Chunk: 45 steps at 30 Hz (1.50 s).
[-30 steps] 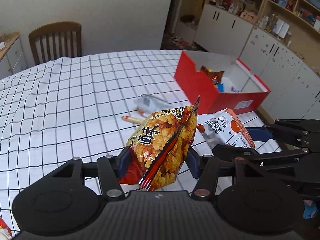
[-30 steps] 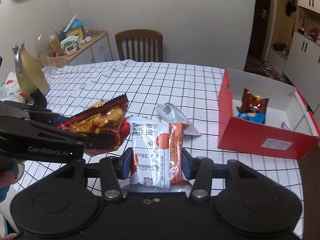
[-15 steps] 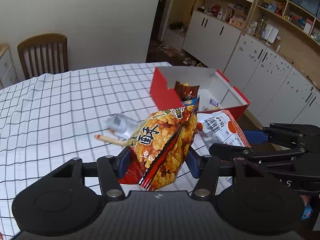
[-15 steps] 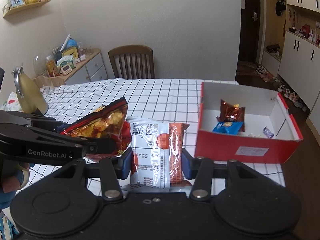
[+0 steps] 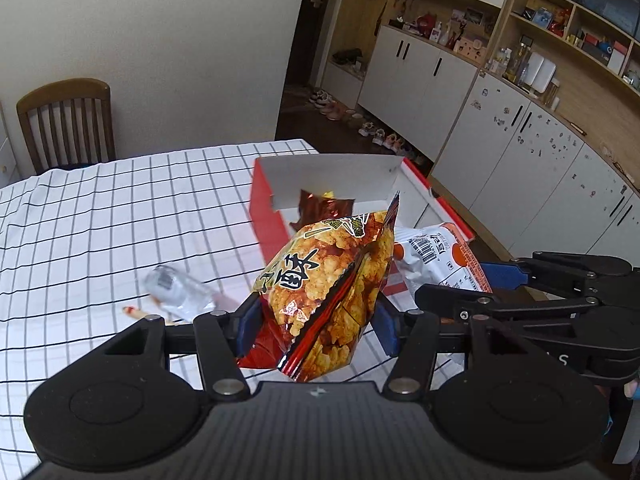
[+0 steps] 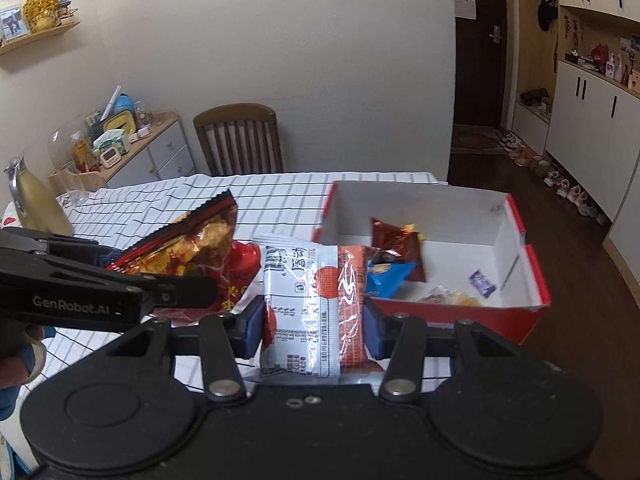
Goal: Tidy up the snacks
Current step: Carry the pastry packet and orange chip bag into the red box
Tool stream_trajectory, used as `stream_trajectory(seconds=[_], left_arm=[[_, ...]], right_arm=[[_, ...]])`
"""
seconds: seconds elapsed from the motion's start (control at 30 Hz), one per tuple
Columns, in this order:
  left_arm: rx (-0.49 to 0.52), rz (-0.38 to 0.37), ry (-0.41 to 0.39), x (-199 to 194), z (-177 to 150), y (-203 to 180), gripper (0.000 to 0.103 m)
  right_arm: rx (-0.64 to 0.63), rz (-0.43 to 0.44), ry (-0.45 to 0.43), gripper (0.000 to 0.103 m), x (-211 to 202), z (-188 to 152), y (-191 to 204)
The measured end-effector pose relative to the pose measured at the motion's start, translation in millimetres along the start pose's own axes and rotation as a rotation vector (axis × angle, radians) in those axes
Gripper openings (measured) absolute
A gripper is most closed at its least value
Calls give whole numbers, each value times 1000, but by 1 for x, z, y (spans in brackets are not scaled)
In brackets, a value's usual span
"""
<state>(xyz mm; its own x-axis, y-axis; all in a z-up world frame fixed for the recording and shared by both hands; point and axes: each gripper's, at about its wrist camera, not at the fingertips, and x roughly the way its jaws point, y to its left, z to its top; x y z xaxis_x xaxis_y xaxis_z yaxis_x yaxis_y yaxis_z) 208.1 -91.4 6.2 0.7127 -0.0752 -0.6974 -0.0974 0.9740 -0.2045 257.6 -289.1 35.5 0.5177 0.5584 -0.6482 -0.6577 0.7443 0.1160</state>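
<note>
Both pairs of fingers are squeezed tight on a snack, each held up in the air. On the left gripper, the blue fingers pinch the bottom of a puffy orange snack bag. It stands tall, with its long side going up and tipped a bit to the right. On the right gripper, the blue fingers pinch a flat white and orange packet, long side pointing away.

Just ahead sits the red box, open on top, with a few small snacks inside. It lies in front and a little to the right of both grippers. I think the right gripper is nearer, so its packet could drop in first.

Farther left on the checked bench lie a clear wrapper and a thin stick snack, not in the box yet.
</note>
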Motion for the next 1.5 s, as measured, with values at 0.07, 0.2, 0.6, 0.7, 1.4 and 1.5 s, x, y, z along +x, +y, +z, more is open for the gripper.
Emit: stream_trajectory(seconds=[0.07, 0.2, 0.6, 0.7, 1.4, 1.5], left_arm=[[0, -1, -1, 7, 6, -9, 57], [-1, 5, -6, 21, 19, -24, 57], [3, 34, 22, 76, 58, -57, 57], [3, 47, 34, 92, 68, -61, 57], [24, 141, 191, 196, 83, -70, 57], [21, 146, 213, 204, 80, -70, 57]], right_arm=[[-1, -6, 0, 47, 1, 2, -13], [-3, -16, 3, 47, 4, 7, -38], [-10, -79, 30, 47, 34, 25, -99], [-4, -98, 48, 47, 48, 29, -114], [-81, -136, 220, 47, 136, 30, -146], [-81, -124, 239, 47, 141, 27, -147]])
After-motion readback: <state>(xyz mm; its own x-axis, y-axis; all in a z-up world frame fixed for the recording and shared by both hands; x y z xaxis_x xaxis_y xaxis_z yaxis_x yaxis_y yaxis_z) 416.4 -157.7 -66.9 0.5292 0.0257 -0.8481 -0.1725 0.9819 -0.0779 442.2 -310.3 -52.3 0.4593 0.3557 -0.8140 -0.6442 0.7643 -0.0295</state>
